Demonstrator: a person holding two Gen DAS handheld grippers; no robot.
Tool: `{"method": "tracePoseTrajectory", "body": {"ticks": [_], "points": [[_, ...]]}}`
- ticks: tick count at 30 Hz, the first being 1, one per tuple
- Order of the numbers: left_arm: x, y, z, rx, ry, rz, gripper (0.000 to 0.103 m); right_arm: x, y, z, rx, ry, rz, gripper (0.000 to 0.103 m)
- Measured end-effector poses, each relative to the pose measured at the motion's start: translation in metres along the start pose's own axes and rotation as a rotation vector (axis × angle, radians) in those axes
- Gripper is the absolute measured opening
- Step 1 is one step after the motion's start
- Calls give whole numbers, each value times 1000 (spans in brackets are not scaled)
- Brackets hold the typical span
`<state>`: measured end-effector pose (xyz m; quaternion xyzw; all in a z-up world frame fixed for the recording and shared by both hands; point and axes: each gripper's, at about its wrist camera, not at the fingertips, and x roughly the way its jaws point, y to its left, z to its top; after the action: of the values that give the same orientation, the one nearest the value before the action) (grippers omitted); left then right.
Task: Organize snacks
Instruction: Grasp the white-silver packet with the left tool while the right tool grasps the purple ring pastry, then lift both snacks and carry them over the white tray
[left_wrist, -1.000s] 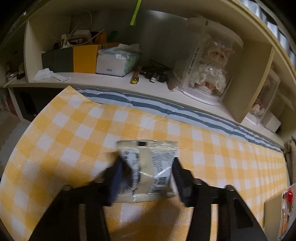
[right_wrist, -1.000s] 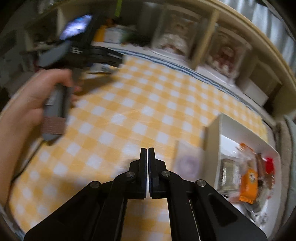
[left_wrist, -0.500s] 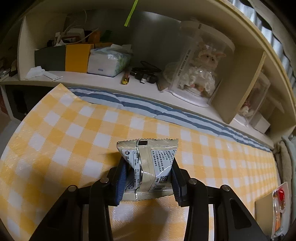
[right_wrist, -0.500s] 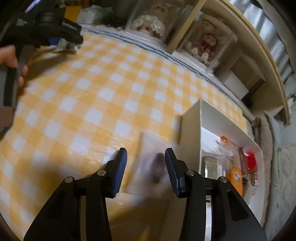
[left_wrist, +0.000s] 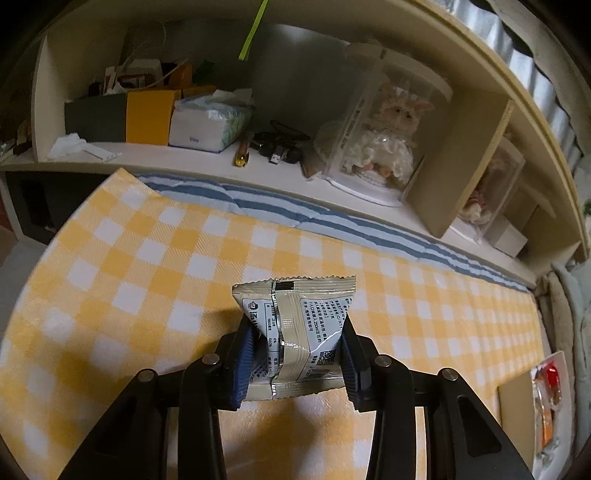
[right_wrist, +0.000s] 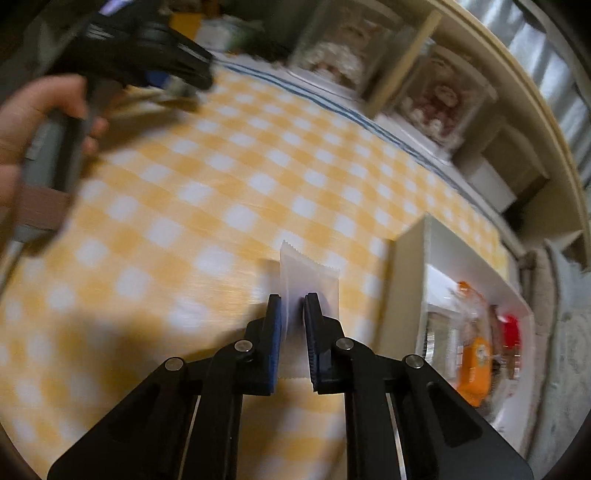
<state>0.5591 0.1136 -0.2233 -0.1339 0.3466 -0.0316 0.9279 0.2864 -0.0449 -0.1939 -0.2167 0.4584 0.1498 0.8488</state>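
Observation:
My left gripper (left_wrist: 295, 332) is shut on a beige and silver snack packet (left_wrist: 314, 306), held upright just above the yellow checked cloth (left_wrist: 147, 280). In the right wrist view that same left gripper (right_wrist: 177, 70) shows at the far left, blurred, with a hand (right_wrist: 33, 110) on its handle. My right gripper (right_wrist: 293, 301) has its jaws closing tight on a white snack packet (right_wrist: 314, 277), with the pads pressing on its two faces. This packet stands on edge beside the white tray (right_wrist: 402, 288). The tray holds an orange packet (right_wrist: 474, 365) and a red one (right_wrist: 511, 328).
A cream shelf unit (left_wrist: 461, 177) runs along the far side of the cloth. It carries a tissue box (left_wrist: 207, 122), a yellow and dark box (left_wrist: 122, 118), small items and dolls in clear cases (left_wrist: 384, 147). The tray's corner (left_wrist: 517, 410) shows at the right.
The left gripper tightened on the beige packet and raised it off the cloth. The right gripper went from shut to open around the white packet by the tray, then closed on it.

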Motion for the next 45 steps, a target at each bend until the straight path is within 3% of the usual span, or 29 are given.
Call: {"method": "tracePoseTrajectory", "body": {"ticks": [4,6,8,10,16,20,22,32,45], "points": [[-21,1,4,3,-10,-17,40,-15,25,-3,-30,-11,127,13],[-31,2,6,7,-19,-21,40,-19,31,-5,-32,-13,177,19],[-43,2,8,7,-27,-34,40,-19,31,-6,-23,-5,196,31],[-53,2,9,4,-32,-47,40,-18,23,-5,-12,-10,218,61],[-77,-2,11,26,-30,-56,40,2,9,-8,0,68,293,72],[-88,-6,10,32,-16,-51,40,11,19,-13,-17,99,329,70],[-95,-10,10,40,-15,-46,40,10,21,-12,-14,88,340,53],[-150,-43,8,79,-48,-81,40,-37,-16,4,87,-77,288,51],[-231,-103,-11,115,-74,-188,40,-119,-113,6,293,-281,231,51]]}}
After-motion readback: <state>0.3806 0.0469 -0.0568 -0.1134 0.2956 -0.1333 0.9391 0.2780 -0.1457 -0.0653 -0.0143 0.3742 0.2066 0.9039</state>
